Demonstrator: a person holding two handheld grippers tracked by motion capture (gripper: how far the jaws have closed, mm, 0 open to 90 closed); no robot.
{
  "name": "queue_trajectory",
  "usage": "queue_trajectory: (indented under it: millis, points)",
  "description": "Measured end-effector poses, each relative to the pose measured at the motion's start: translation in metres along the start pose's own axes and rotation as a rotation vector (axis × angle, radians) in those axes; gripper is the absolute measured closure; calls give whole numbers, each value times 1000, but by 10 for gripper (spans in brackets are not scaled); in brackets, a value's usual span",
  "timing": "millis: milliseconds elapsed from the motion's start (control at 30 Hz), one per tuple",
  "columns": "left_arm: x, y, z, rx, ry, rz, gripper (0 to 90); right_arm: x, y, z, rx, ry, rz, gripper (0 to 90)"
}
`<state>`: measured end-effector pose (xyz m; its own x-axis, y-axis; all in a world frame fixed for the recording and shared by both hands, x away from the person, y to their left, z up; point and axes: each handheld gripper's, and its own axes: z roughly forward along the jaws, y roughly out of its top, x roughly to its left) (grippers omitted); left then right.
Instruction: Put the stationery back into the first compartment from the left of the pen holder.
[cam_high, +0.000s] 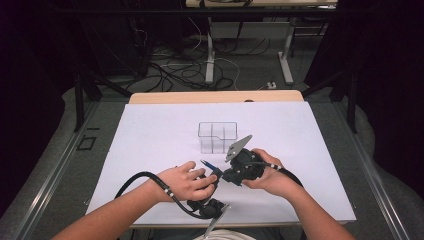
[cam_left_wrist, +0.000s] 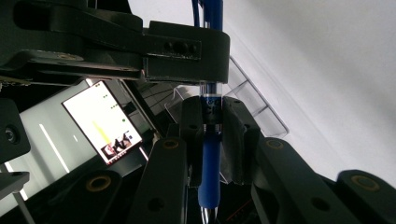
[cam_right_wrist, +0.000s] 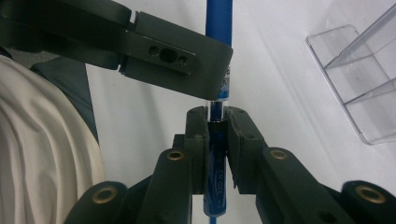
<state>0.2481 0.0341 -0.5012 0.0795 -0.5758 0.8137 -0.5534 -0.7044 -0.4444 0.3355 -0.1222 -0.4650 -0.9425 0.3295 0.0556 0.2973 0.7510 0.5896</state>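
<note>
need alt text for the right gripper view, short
A blue pen stands upright, clamped between the two black jaws of the right tool, with the other tool crossing it higher up. A clear plastic box sits at the right on white paper.

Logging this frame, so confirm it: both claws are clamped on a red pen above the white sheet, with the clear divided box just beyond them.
Wrong in one respect: the pen is blue, not red, as the right gripper view shows. The rest stands: the left claw and the right claw are both clamped on it above the white sheet, with the clear divided box just beyond.
</note>
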Motion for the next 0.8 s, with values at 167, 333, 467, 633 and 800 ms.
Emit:
queue_trajectory:
  millis: [167, 333, 467, 633, 800]
  points:
    - [1, 0, -1, 8, -44, -7, 793, 0, 0, 0, -1, 3, 7, 796]
    - [0, -2, 0, 5, -10, -33, 784, 0, -1, 0, -17, 2, 16, 797]
    - [1, -5, 0, 17, -45, -41, 747, -1, -1, 1, -10, -4, 24, 798]
    - [3, -8, -2, 35, -69, -68, 707, -4, -3, 1, -18, -21, 40, 798]
    - [-1, -11, -3, 29, -78, -113, 684, -9, -5, 0, -30, -41, 72, 798]
